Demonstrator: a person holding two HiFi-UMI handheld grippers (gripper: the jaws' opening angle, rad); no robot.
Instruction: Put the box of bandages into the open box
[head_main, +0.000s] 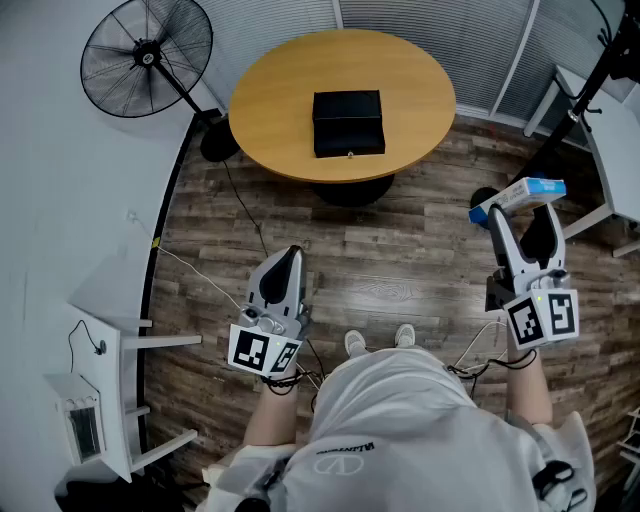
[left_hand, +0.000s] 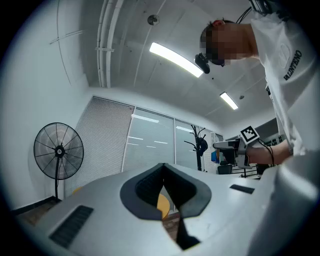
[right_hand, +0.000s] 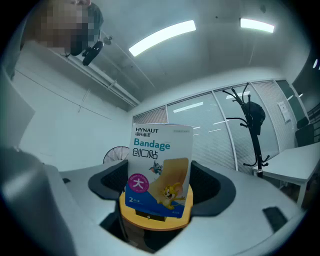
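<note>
A black box (head_main: 348, 122) sits in the middle of a round wooden table (head_main: 270, 90), far ahead of both grippers. My right gripper (head_main: 522, 212) is held in the air over the floor, right of the table, its jaws wide and shut on a white and blue box of bandages (head_main: 518, 197). In the right gripper view the bandage box (right_hand: 160, 165) stands upright between the two dark pads (right_hand: 111, 182), its printed face towards the camera. My left gripper (head_main: 286, 258) hangs over the floor in front of the table, shut and with nothing in it; its pads (left_hand: 150, 187) meet at the tips.
A black standing fan (head_main: 148, 50) is left of the table. A white shelf unit (head_main: 100, 390) stands at the near left and a white desk (head_main: 615, 130) at the right with a black stand (head_main: 585, 85) beside it. Cables (head_main: 200, 275) trail over the wooden floor.
</note>
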